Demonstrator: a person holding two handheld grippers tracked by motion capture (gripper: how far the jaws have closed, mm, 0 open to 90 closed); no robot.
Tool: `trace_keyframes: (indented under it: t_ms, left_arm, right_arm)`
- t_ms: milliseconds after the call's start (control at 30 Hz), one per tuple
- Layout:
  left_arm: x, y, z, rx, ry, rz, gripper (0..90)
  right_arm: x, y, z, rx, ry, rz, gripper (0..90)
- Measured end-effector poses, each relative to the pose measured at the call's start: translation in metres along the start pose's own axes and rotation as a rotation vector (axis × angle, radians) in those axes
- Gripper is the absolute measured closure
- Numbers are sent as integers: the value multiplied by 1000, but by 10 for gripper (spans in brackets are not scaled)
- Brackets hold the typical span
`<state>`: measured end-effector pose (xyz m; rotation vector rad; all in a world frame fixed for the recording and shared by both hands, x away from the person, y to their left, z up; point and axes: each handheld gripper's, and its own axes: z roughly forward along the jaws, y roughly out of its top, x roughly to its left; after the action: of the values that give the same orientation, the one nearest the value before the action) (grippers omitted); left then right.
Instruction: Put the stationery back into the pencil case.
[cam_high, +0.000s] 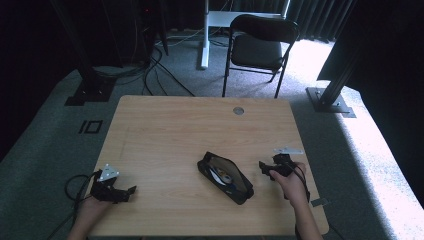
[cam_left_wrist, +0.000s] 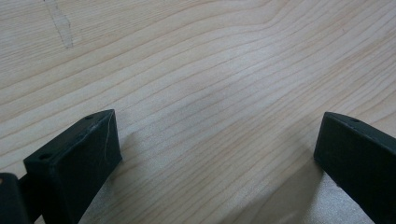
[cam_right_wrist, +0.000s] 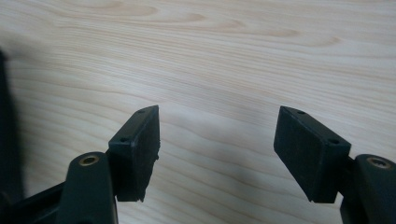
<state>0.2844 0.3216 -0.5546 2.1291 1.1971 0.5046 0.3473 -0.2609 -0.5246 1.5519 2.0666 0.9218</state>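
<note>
Wooden worktop (cam_high: 165, 135), light grain, carries one black pouch (cam_high: 225, 177) lying unzipped just right of centre towards the near edge, set at a slant. Pale and orange contents show through its open mouth; what they are cannot be told.

Right gripper (cam_high: 265, 169) rests low over the worktop just beside the pouch's right end, apart from it, and points towards it. In the right gripper view its fingers (cam_right_wrist: 140, 149) stand spread, with bare wood grain between them and nothing held. A dark edge shows at the left margin of that view; what it belongs to cannot be told.

Left gripper (cam_high: 129, 192) sits at the near left corner of the worktop, well apart from the pouch. In the left gripper view its fingers (cam_left_wrist: 79, 158) are spread wide over bare wood, nothing between them.

Beyond the worktop: a black folding chair (cam_high: 257, 47) on grey carpet.
</note>
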Motion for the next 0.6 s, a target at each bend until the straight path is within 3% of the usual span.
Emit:
trace_keyframes:
  t_ms: [200, 267, 600]
  left_arm:
    - [0, 0, 0, 0, 0, 1, 7]
    - [0, 0, 0, -1, 0, 0, 6]
    - [0, 0, 0, -2, 0, 0, 6]
  right_arm:
    - [-11, -13, 2, -8, -33, 54, 300]
    - [-13, -18, 3, -4, -56, 48, 299]
    - [-21, -31, 3, -30, -134, 115, 292]
